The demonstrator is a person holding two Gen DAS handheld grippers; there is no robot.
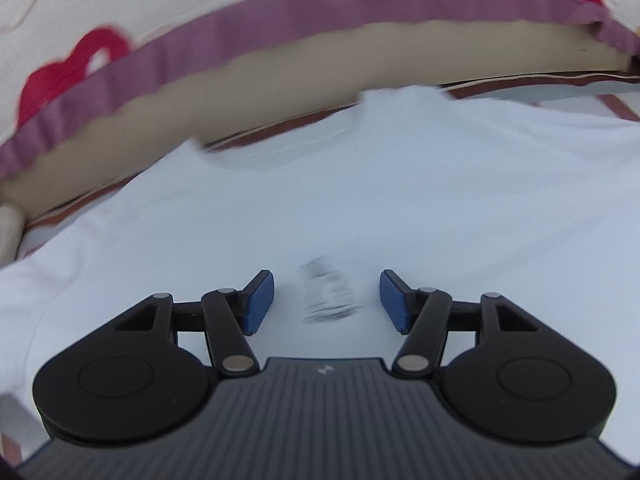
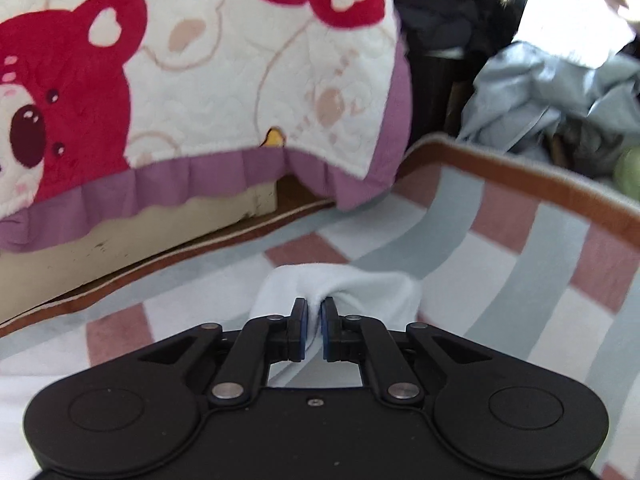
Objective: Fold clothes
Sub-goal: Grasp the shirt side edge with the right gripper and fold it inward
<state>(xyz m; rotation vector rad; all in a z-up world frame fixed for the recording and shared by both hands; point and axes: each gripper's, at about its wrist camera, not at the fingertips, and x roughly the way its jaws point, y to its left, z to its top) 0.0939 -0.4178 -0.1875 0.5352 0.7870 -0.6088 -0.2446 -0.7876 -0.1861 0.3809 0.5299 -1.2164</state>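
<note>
The right gripper [image 2: 314,310] is pinching white shirt [image 2: 340,284] fabric over the checked rug [image 2: 520,248]; the left gripper [image 1: 326,300] is hovering wide above it.

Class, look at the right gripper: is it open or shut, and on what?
Shut. The right gripper has its blue pads nearly together, pinching a bunched fold of the white garment above the striped rug.

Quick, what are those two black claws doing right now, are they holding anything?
Left gripper: open, empty, above the spread white cotton garment.
Right gripper: closed, pinching a bunched fold of the white cotton garment.
</note>
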